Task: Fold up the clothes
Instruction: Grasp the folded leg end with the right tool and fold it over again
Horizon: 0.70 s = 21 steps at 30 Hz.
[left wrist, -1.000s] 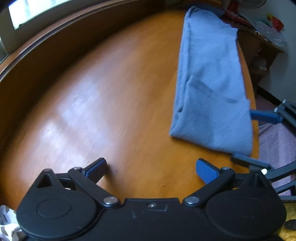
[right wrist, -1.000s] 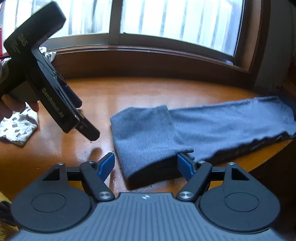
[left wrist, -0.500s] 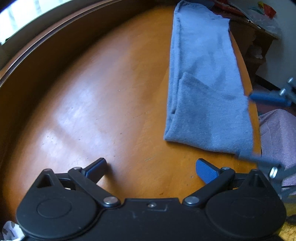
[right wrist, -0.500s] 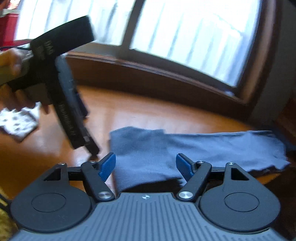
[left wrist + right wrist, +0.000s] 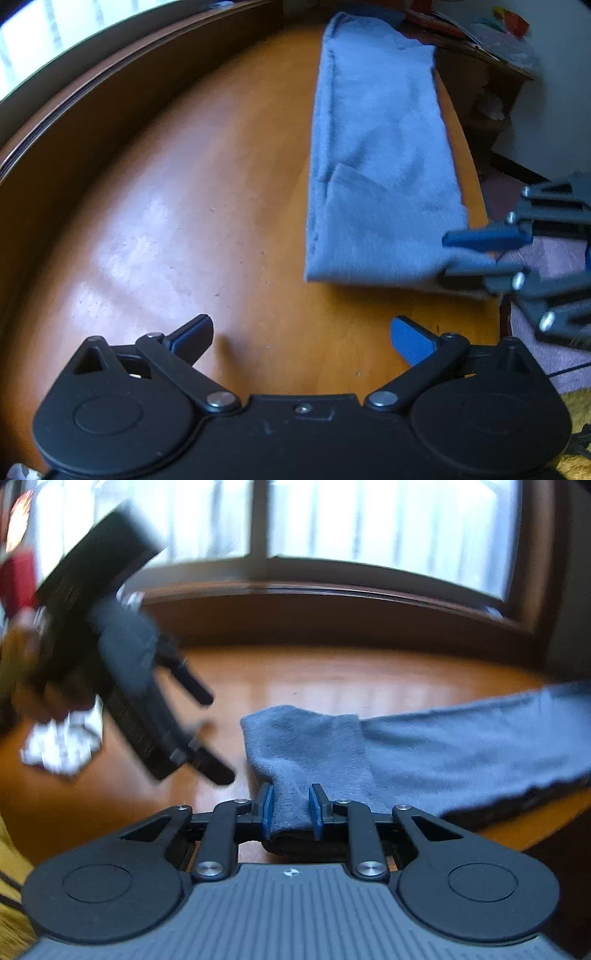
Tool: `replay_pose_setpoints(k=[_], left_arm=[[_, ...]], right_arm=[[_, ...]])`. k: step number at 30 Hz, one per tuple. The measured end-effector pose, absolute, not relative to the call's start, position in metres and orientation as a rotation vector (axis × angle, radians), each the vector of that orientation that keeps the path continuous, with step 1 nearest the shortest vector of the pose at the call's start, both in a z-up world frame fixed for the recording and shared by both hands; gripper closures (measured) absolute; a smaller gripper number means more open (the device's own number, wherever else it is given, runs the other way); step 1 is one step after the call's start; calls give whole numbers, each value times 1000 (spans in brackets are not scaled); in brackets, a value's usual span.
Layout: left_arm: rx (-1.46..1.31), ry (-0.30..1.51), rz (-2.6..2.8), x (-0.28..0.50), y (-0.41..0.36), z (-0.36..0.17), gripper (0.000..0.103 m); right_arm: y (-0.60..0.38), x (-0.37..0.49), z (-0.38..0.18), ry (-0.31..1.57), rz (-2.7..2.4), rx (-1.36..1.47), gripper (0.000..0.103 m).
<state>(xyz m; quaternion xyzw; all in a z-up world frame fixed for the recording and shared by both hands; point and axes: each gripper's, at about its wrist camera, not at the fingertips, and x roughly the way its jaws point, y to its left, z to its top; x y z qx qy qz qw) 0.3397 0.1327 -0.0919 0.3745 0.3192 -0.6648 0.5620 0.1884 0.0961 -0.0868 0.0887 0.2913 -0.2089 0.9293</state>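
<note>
A blue-grey garment (image 5: pixel 376 155) lies folded in a long strip on the wooden table (image 5: pixel 207 206), its near end doubled over. My right gripper (image 5: pixel 291 806) is shut on the near corner of that folded end of the garment (image 5: pixel 314 746); it shows in the left wrist view (image 5: pixel 476 254) at the garment's right near corner. My left gripper (image 5: pixel 303 334) is open and empty, above bare table just short of the garment's near edge. It shows blurred in the right wrist view (image 5: pixel 207 734), left of the garment.
A white patterned cloth (image 5: pixel 62 746) lies on the table at the left. A dark wooden window ledge (image 5: pixel 332 605) curves round the far side. The table's rounded edge (image 5: pixel 484 221) runs just right of the garment, with a cluttered shelf (image 5: pixel 491 48) beyond.
My right gripper has closed from open onto the garment's near folded corner. My left gripper has stayed open and shifted closer to the garment's near edge.
</note>
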Motion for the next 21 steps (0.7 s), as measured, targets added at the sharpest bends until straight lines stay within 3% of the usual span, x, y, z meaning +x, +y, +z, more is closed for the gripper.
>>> replay_pose_setpoints(k=[4, 5, 6, 8, 9, 17, 19, 20, 21], left_arm=[[873, 761, -1573, 328, 113, -96, 0], [870, 767, -1572, 326, 109, -96, 0], [867, 763, -1577, 325, 107, -95, 0], [862, 753, -1590, 324, 105, -91, 0], [860, 759, -1591, 325, 104, -89, 0], [807, 840, -1568, 329, 95, -81, 0], [809, 840, -1547, 329, 97, -78, 0], [808, 842, -1539, 330, 98, -76, 0], [805, 839, -1531, 330, 100, -74, 0]], right_arm=[[95, 185, -82, 601, -414, 199, 79], [99, 185, -82, 618, -412, 174, 71], [104, 186, -81, 635, -411, 148, 51], [120, 175, -81, 630, -462, 46, 27], [124, 172, -83, 630, -483, -8, 25], [137, 184, -111, 607, -515, -241, 25], [127, 192, -118, 593, -529, -252, 30], [123, 196, -122, 587, -536, -256, 38], [118, 200, -126, 581, -542, -260, 54]])
